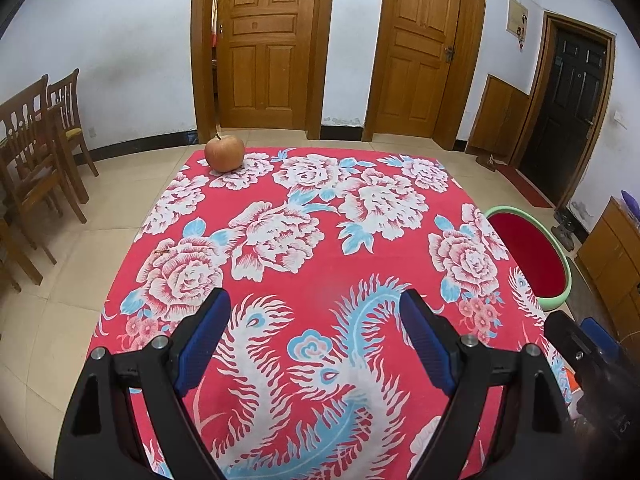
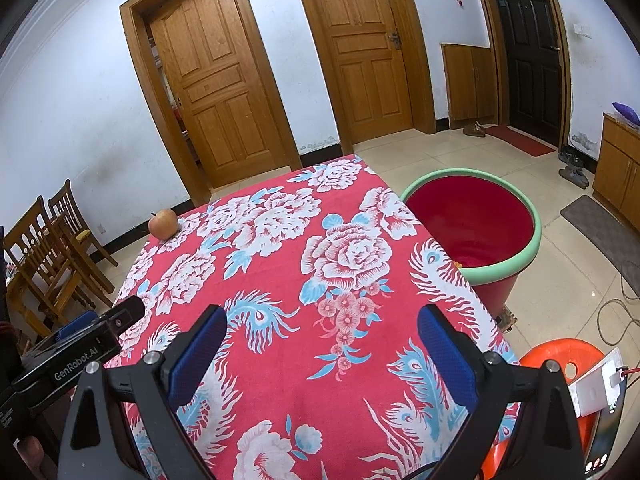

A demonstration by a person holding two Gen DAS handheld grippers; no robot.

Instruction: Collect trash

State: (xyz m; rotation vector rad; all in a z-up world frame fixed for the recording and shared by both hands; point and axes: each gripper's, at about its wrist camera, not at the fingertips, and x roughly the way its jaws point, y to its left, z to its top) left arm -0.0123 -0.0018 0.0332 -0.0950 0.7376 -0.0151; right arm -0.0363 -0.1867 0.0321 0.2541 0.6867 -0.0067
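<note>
A red-orange apple (image 1: 224,153) sits at the far left corner of the table with the red floral cloth (image 1: 312,216); it also shows in the right wrist view (image 2: 163,223). A small brown scrap (image 1: 163,251) lies on the cloth at the left. A red bucket with a green rim (image 2: 476,224) stands on the floor right of the table, with small bits inside; it also shows in the left wrist view (image 1: 532,256). My left gripper (image 1: 316,304) is open and empty above the near cloth. My right gripper (image 2: 322,322) is open and empty too.
Wooden chairs (image 1: 36,160) stand at the left. An orange plastic stool (image 2: 560,364) with a phone and a white device is at the near right. Cables (image 2: 616,312) lie on the floor. A wooden cabinet (image 2: 618,168) is at the right wall. Doors line the back wall.
</note>
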